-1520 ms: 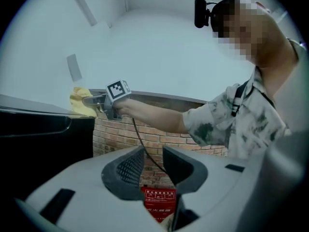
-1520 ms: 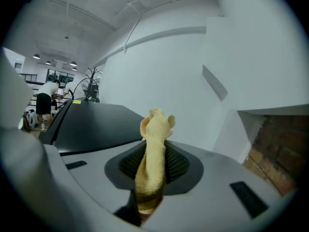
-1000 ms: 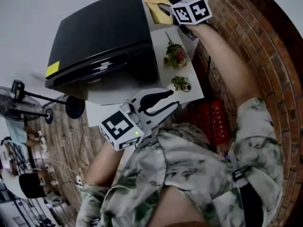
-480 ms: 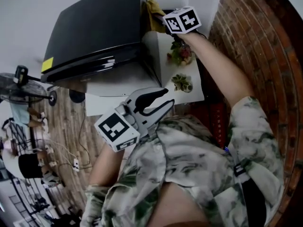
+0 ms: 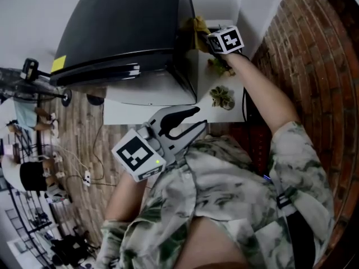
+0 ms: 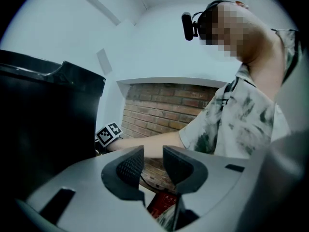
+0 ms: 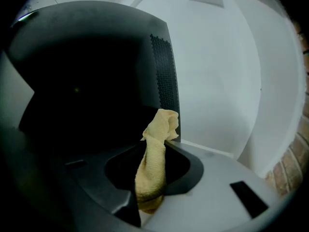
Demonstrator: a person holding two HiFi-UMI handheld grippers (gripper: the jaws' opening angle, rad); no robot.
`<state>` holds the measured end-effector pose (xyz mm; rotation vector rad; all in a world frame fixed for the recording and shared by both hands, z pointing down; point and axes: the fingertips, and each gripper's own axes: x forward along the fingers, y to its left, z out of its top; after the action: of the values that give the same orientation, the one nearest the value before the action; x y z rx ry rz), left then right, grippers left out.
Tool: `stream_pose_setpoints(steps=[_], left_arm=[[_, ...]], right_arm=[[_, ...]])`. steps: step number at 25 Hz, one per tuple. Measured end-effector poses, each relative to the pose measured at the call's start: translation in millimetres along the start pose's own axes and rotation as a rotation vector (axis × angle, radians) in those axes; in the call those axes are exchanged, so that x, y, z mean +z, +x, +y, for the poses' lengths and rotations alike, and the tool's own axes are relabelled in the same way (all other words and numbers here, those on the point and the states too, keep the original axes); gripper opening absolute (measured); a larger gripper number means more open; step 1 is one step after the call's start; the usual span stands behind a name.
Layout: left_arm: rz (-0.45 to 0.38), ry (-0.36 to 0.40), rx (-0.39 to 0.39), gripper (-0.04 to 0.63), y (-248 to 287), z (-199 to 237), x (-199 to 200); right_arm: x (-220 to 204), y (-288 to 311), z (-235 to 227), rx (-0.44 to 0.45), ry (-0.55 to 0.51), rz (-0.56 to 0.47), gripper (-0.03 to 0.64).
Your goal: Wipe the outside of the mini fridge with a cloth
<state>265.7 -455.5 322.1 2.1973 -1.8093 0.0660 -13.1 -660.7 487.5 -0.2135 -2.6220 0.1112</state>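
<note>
Cloth [image 5: 194,26] now at mini fridge [image 5: 129,29] side

1. Short-sleeved shirt [image 5: 235,195]: pale, with a grey-green marbled print, spanning 4 to 7 o'clock in the head view.
2. Black strap [image 5: 285,203] with a buckle, across the shirt at 4 o'clock.
3. Black head camera [image 6: 188,25] on a band.
4. Left gripper [image 5: 196,120]: light grey shell, black ribbed jaw pads, white marker cube [image 5: 139,156] with black squares and a green light [image 5: 159,161].
5. Right gripper [image 7: 155,153]: grey shell.
</note>
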Motion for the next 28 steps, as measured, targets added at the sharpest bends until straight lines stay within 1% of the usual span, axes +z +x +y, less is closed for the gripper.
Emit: stream_pose_setpoints(steps=[4, 8, 11, 13, 16, 20, 25, 28], left_arm=[[0.016, -0.023, 0.026, 0.112, 2.5, 5.8, -3.3], [0.018, -0.021, 0.039, 0.112, 3.3, 10.2, -6.3], [0.002, -0.028, 0.051, 0.112, 2.9, 12.8, -4.3], [-0.001, -0.024, 0.062, 0.112, 1.3, 13.7, -2.8], [-0.005, -0.026, 0.076, 0.112, -2.0, 13.6, -1.2], [-0.013, -0.019, 0.064, 0.112, -4.0, 7.9, 1.6], [-0.005, -0.015, 0.05, 0.112, -3.4, 4.3, -1.0], [-0.017, -0.023, 0.033, 0.112, -1.7, 0.6, 2.0]], right_arm=[[-38.4, 18.2, -4.4, 0.002, 0.07, 0.068, 0.095], [-62.4, 29.3, -6.1, 0.009, 0.093, 0.108, 0.095], [-72.5, 29.4, -10.9, 0.009, 0.131, 0.117, 0.095], [-69.0, 21.3, -13.5, 0.009, 0.159, 0.092, 0.095], [-43.7, 0.6, -14.0, 0.017, 0.122, 0.004, 0.095], [-2.6, -39.8, -5.2, 0.031, 0.075, -0.074, 0.095], [66.9, -99.4, 13.8, 0.06, 0.052, -0.217, 0.095], [105.2, -134.4, 29.2, 0.081, 0.042, -0.291, 0.095]])
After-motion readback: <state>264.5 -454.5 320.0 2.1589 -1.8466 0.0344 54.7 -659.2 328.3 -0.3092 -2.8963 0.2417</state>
